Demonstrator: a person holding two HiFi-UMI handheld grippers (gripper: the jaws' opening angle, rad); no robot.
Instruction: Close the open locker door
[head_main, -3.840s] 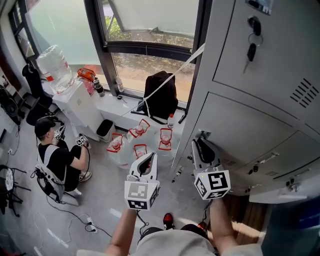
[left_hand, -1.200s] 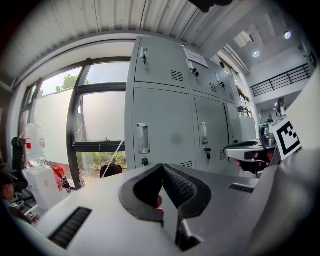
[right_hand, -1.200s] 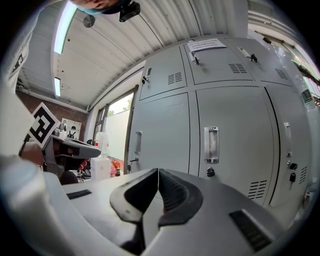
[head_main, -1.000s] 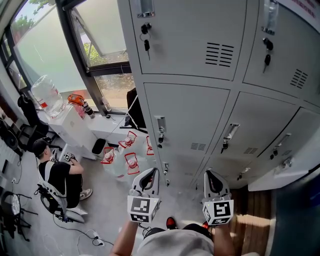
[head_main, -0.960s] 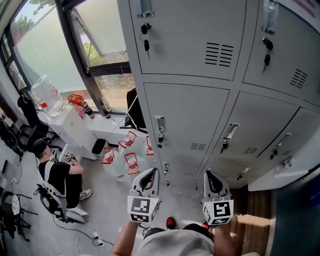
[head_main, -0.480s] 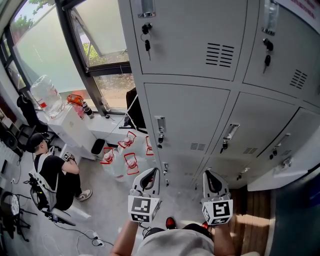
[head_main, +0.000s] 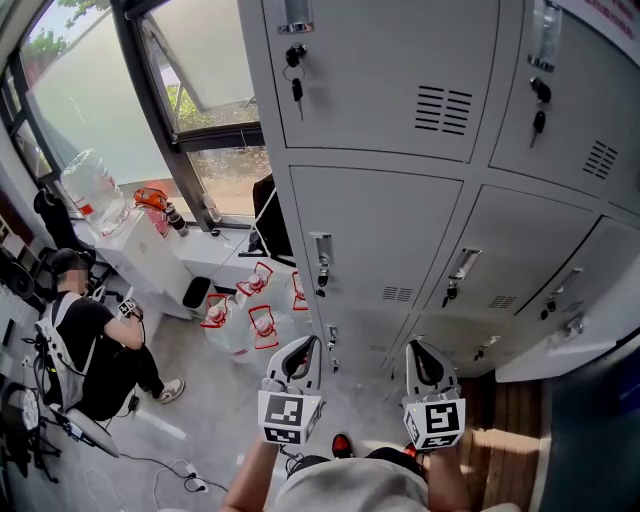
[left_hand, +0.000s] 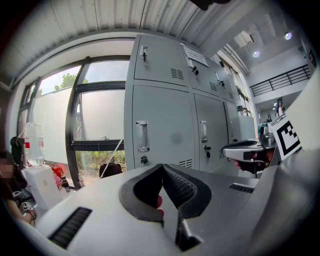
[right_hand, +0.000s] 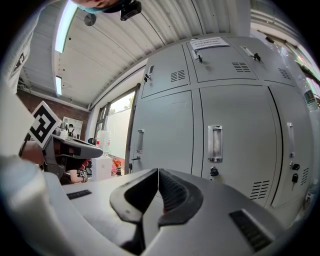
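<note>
A wall of grey lockers (head_main: 400, 230) fills the head view, and every door I see there lies flush with its frame. My left gripper (head_main: 304, 342) and right gripper (head_main: 416, 346) hover side by side below the middle row, both pointing at the lockers and touching nothing. In the left gripper view the left gripper (left_hand: 162, 166) is shut and empty, facing a door with a recessed handle (left_hand: 142, 136). The right gripper (right_hand: 158, 171) is likewise shut and empty before another handled door (right_hand: 215, 143).
A pale flat panel (head_main: 560, 352) juts out at lower right. Keys (head_main: 297, 88) hang from upper locks. At left are a window, a water dispenser (head_main: 95, 200), a black bag (head_main: 268, 215), several water jugs (head_main: 250, 318) on the floor and a seated person (head_main: 85, 340).
Since the oldest frame the head view has swung from the window onto the lockers. Over the last second both grippers stay put; the seated person at left has shifted further left.
</note>
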